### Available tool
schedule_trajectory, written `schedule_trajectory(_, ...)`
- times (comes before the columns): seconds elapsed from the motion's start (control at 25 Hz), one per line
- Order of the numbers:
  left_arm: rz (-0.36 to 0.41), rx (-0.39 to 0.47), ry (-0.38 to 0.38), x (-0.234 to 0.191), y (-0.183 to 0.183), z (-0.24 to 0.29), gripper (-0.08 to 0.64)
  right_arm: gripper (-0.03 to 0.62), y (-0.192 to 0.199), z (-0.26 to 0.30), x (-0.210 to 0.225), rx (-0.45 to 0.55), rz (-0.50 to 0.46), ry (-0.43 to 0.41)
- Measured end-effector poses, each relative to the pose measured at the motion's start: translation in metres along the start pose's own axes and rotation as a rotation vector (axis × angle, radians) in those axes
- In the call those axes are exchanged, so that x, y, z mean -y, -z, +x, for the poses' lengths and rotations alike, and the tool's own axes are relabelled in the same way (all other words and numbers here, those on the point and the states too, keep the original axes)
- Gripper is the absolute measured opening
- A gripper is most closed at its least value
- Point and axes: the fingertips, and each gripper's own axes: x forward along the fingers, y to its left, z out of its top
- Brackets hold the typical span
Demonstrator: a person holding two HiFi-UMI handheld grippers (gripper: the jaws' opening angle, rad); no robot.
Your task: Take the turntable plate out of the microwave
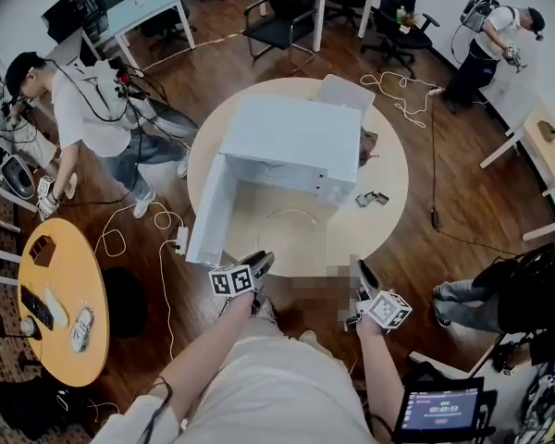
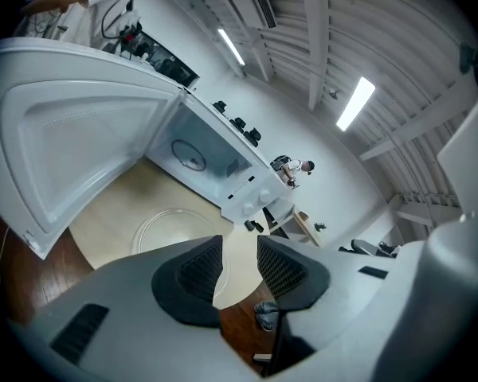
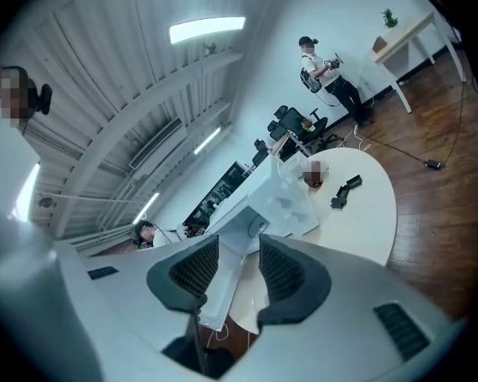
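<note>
Bright, even light all round, coming off ceiling strip lights (image 2: 358,102) that glared white in both my gripper views. Shadows on the counter (image 1: 388,169) were faint and soft. Fisheye bent every edge, the corners went black, and my left tongs (image 2: 239,251) looked soft up close.

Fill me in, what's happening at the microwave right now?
A person faces a white microwave on a round table, its door swung open. The glass turntable plate lies flat on the table in front of the open cavity. The left gripper and right gripper are both open and empty, at the table's near edge.
</note>
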Motion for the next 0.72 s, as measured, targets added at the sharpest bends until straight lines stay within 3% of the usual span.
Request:
schedule_trajectory(0.24, -0.066, 0.030, -0.005, 0.012, 0.023, -0.013, 0.147, 0.144, -0.002, -0.025, -0.010, 0.002, 0.048, -0.043)
schedule_trajectory(0.72, -0.088, 0.066, 0.011, 0.048, 0.069, -0.034, 0.147, 0.143, -0.003, -0.081, -0.007, -0.021, 0.085, -0.069)
